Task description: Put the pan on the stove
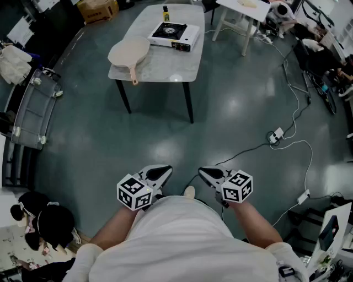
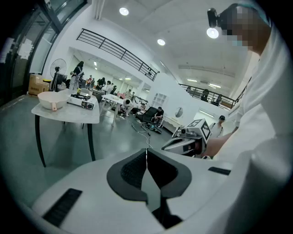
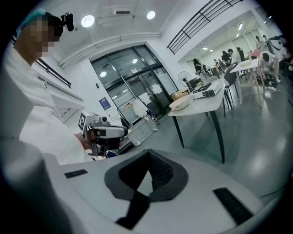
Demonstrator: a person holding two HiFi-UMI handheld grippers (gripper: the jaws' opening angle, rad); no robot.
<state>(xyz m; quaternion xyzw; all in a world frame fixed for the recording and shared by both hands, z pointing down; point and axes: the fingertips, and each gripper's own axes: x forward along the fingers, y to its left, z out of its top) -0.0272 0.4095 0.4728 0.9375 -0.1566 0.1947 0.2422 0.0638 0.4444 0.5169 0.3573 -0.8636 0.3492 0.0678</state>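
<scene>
A cream pan [image 1: 129,54] with a wooden handle lies on the near left of a grey table [image 1: 165,69], far ahead of me. The white portable stove [image 1: 174,34] stands behind it on the same table. Both grippers hang close to my body, far from the table. My left gripper [image 1: 160,172] is shut with nothing in it, and so is my right gripper [image 1: 209,174]. In the left gripper view the jaws [image 2: 147,151] meet in a thin line, with the pan [image 2: 51,99] and stove [image 2: 82,102] small at the left. The right gripper [image 3: 149,152] is shut and empty there too.
A yellow bottle [image 1: 165,12] stands behind the stove. A metal cart [image 1: 33,113] is parked at the left. Cables and a power strip [image 1: 277,135] run across the floor at the right. A white table [image 1: 242,14] and several people are further back.
</scene>
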